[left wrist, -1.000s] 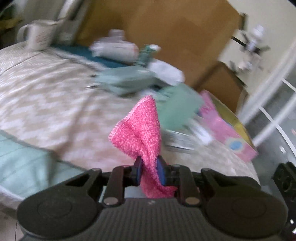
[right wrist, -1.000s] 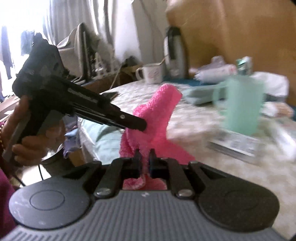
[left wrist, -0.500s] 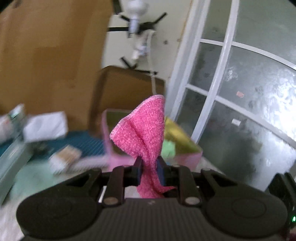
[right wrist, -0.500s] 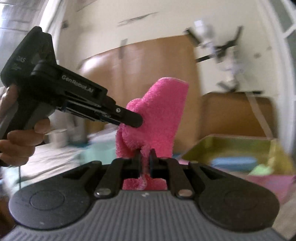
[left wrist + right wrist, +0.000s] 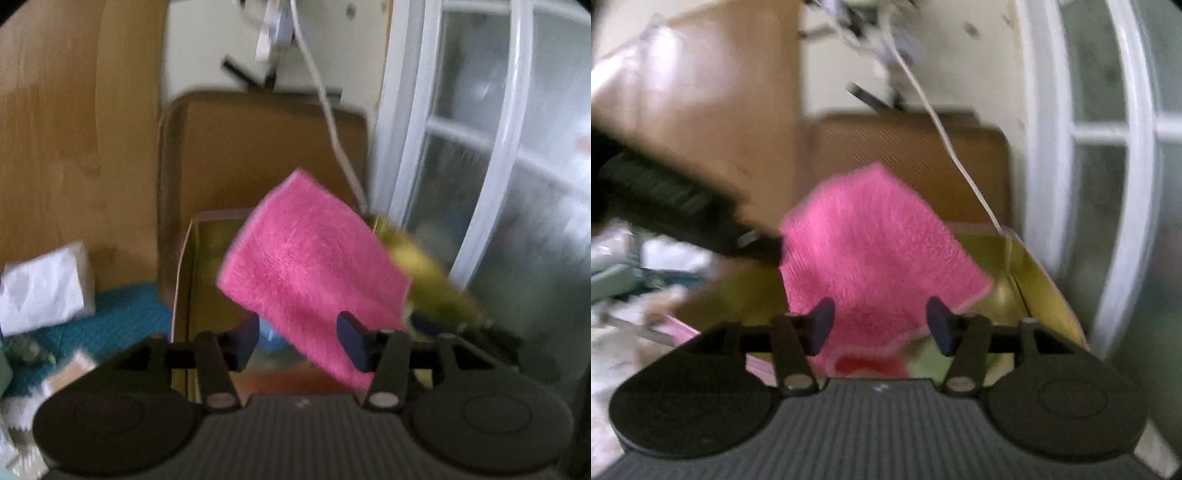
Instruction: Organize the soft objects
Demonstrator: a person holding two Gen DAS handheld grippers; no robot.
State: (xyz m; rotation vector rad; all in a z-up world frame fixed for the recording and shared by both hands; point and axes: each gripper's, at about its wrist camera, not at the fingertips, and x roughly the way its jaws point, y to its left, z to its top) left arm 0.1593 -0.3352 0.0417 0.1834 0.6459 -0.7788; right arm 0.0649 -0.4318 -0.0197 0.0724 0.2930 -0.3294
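Pink fluffy cloth (image 5: 314, 273) hangs in mid-air above an open gold-lined box (image 5: 199, 280), spread flat and tilted, blurred by motion. From the left wrist view, white crumpled paper (image 5: 44, 288) lies on a teal mat (image 5: 122, 314) at far left. The left gripper (image 5: 301, 339) has its 2 fingers spread wide, gripping nothing; the cloth passes between them. From the right wrist view, the right gripper (image 5: 881, 325) is likewise spread wide and holds nothing. A white-framed window (image 5: 495, 155) stands at right.
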